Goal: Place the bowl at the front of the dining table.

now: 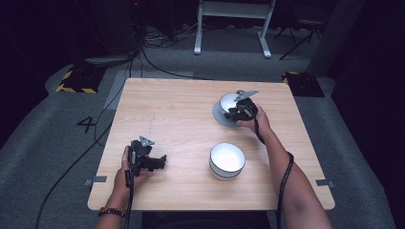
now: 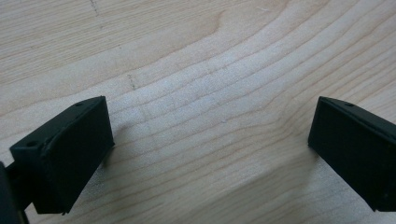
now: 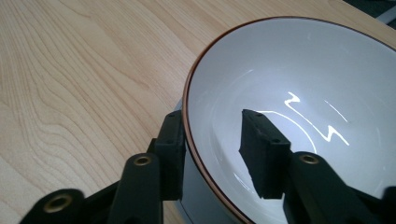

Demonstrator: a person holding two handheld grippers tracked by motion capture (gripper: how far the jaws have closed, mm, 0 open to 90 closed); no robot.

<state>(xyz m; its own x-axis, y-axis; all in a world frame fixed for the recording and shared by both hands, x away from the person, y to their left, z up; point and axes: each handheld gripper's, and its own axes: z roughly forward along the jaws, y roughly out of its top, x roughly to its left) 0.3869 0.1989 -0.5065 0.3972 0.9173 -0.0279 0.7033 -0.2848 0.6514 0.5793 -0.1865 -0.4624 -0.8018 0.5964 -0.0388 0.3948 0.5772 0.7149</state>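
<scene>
Nearest the person, the left gripper (image 1: 160, 162) lies low over the pale wooden table (image 1: 181, 114) near its front left corner, held in the left hand (image 1: 125, 172); its two black jaws stand wide apart with only bare wood grain between them. A little farther in and to the right stands a round white bowl with a dark outer wall (image 1: 227, 160), alone on the table, well apart from both grippers. Farther back on the right side sits a second white bowl with a thin brown rim (image 3: 299, 93), resting on a flat grey round plate (image 1: 217, 116). The right gripper (image 3: 212, 144), held in the right hand (image 1: 253, 121), straddles the near wall of this bowl: one jaw is outside, just against the rim, the other is inside the bowl with a clear gap between it and the inner wall. The jaws are parted and do not clamp the bowl. Beyond the table lie grey carpet, dark cables and the white legs of a stand.
</scene>
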